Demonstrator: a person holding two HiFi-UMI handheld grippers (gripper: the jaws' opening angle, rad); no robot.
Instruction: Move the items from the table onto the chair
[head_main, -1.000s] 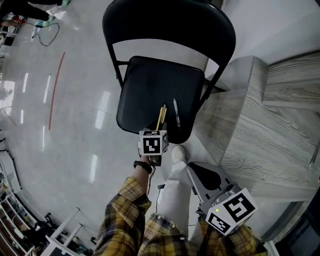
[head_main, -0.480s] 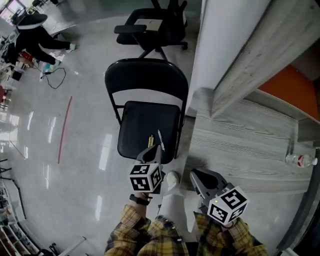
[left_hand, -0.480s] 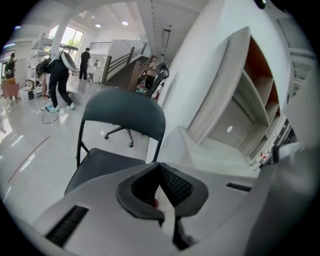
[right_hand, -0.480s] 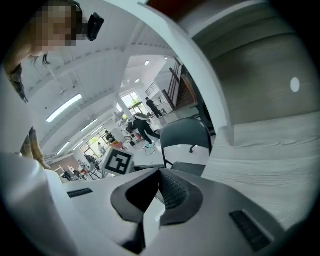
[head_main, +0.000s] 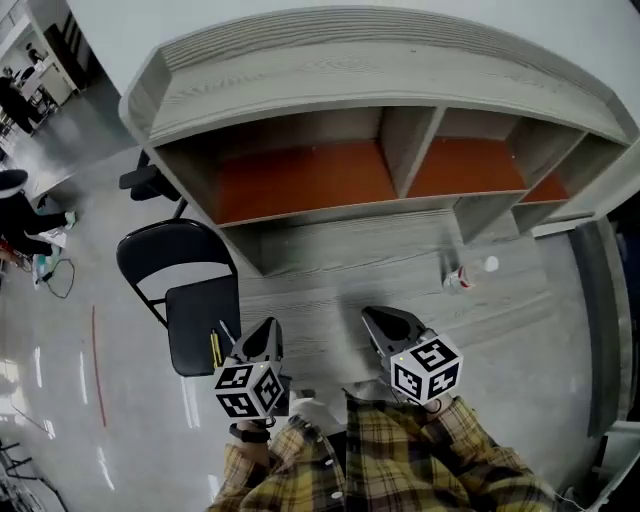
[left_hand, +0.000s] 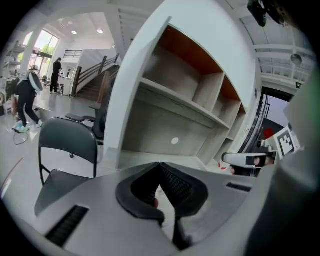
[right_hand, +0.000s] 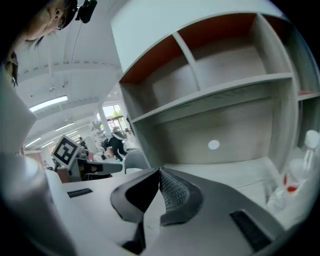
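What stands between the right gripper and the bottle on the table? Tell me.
Nothing visible. Only bare table lies between the right gripper, its fingers shut and empty, and the bottle ahead to its right.

No readable words anywhere right now. The left marker cube (head_main: 247, 388) shows only black-and-white square patterns, no letters or numbers, and the right marker cube (head_main: 426, 369) is the same story. Over on the table (head_main: 340, 250), the plastic bottle (head_main: 462, 275) carries a red label, but its print is far too small and blurred to make out in any view.
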